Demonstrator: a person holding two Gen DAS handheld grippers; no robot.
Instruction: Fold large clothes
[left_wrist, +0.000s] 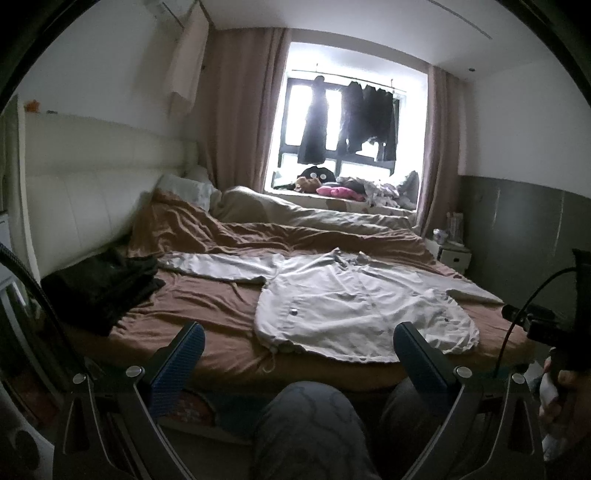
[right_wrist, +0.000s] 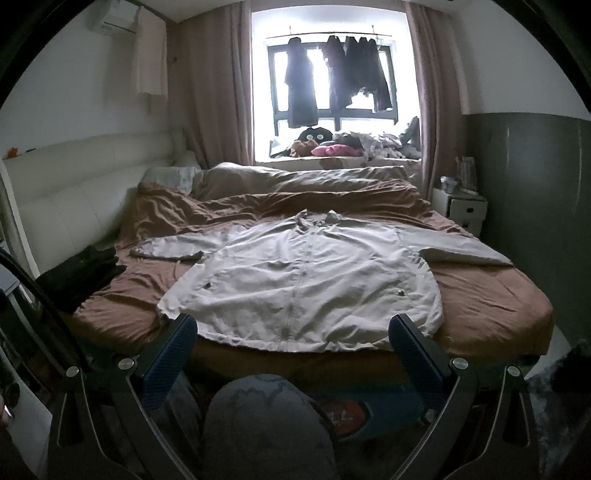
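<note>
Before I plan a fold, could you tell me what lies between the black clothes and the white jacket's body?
In both views, bare brown bedsheet separates the black clothes from the white jacket.

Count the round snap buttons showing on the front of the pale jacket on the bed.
2 on the pale jacket: one near the lower left front, one near the lower right front. Folds may hide others.

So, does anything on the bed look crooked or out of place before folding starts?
Nothing is damaged. The white jacket lies flat with sleeves spread, but its hem hangs over the bed edge. Both grippers, left and right, are open.
</note>
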